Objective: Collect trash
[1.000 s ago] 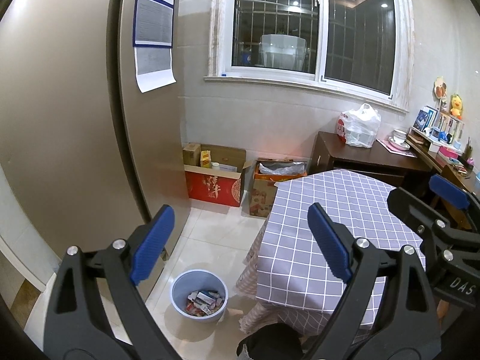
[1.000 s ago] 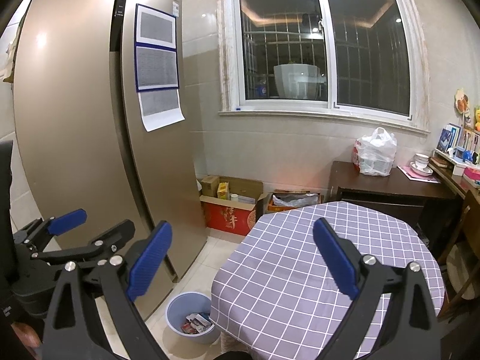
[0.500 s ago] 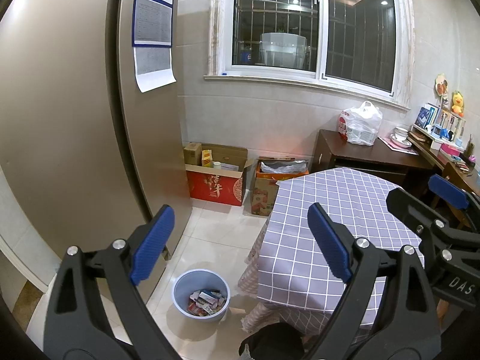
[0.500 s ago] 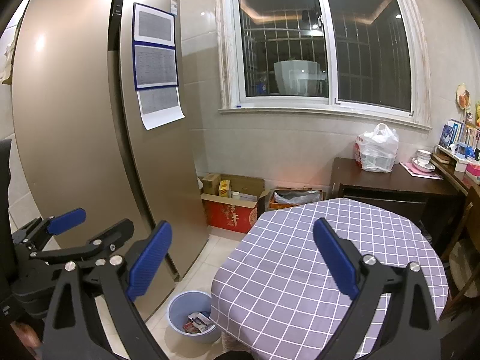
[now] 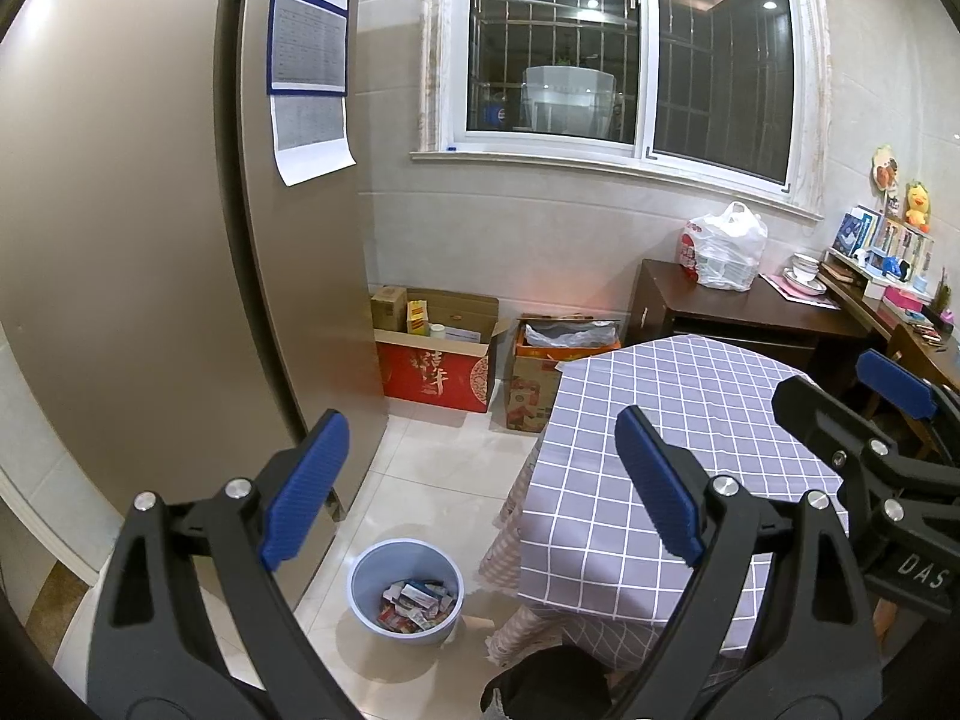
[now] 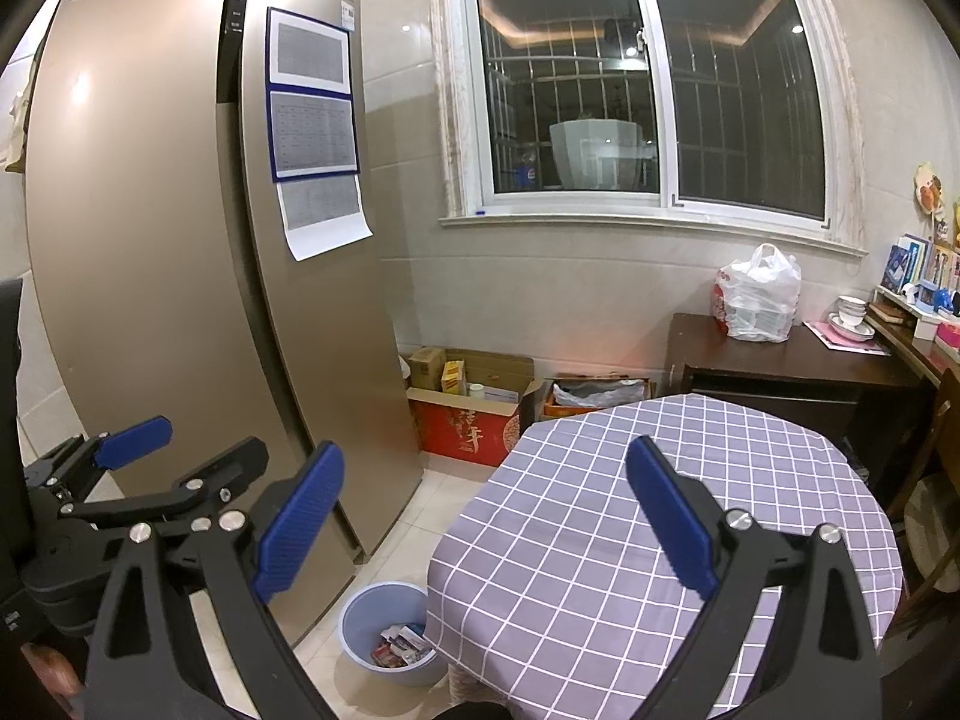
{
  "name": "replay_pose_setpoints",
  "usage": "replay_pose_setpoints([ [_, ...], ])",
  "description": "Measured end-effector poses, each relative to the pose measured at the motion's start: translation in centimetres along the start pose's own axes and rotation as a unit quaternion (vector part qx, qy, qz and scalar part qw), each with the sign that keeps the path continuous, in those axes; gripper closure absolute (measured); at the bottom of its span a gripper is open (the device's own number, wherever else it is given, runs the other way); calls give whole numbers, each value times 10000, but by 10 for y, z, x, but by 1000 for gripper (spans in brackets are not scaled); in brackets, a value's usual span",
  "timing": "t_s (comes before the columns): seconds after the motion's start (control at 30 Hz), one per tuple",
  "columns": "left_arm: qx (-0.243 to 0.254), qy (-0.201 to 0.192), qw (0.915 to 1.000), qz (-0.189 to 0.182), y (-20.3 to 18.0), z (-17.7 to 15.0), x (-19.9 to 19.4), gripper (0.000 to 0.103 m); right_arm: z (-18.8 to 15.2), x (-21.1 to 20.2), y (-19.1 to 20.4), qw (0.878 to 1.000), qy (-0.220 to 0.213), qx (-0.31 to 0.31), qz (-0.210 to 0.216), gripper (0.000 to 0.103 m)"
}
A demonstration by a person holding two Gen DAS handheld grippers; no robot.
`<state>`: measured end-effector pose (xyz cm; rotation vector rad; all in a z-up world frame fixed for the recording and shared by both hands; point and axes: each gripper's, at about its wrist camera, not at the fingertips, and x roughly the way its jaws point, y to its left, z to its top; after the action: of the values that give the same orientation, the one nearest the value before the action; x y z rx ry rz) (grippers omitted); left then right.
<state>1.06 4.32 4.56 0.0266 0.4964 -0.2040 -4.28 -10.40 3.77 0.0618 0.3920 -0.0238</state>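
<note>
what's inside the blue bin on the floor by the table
The blue bin holds a heap of small crumpled packets and wrappers, red and white, low in the bottom. What lies beneath that top layer is covered.

Both wrist cams: table (image 5: 690,420), bin (image 6: 366,618).

Left gripper (image 5: 480,486): jaws spread wide, nothing between the blue pads, pointing forward and somewhat downward.
Right gripper (image 6: 486,516): jaws likewise wide apart and empty, angled gently downward.
Relation: the two are held side by side; each shows at the edge of the other's view, the right gripper at the right edge of the left wrist view, the left gripper at the lower left of the right wrist view.
Fingers (image 5: 306,486): black arms tipped with ribbed blue pads.
</note>
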Motion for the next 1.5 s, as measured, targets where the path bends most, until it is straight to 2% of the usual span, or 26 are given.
replay_pose_setpoints([
  [1.5, 10, -10, 10000, 38, 8, -1, 5, 15, -4, 6, 9, 10000, 17, -4, 21, 10],
])
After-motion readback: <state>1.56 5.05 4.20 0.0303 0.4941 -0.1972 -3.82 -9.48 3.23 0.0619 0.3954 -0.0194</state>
